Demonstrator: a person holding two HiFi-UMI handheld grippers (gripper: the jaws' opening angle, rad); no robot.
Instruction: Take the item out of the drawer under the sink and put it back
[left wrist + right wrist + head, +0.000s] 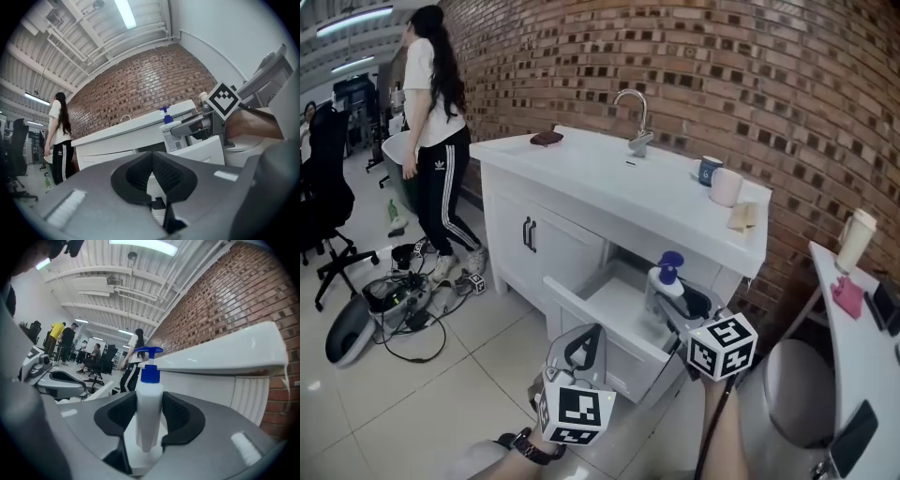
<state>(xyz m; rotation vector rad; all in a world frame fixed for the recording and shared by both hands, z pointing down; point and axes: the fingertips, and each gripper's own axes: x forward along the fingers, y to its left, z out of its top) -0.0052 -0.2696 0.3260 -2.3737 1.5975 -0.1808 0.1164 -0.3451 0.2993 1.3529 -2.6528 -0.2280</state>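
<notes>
Over the drawer (602, 302), right tongs (149, 414), spread wide, grip the pump bottle (667, 282).

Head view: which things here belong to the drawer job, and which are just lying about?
Job: pump bottle, held in the right gripper; open drawer.
Lying about: blue mug, white cup, dark object, lidded cup.

Open-plan lab: brick wall (675, 66) behind the sink unit (600, 173), office chair (328, 197) and cables (412, 323) left of it.
</notes>
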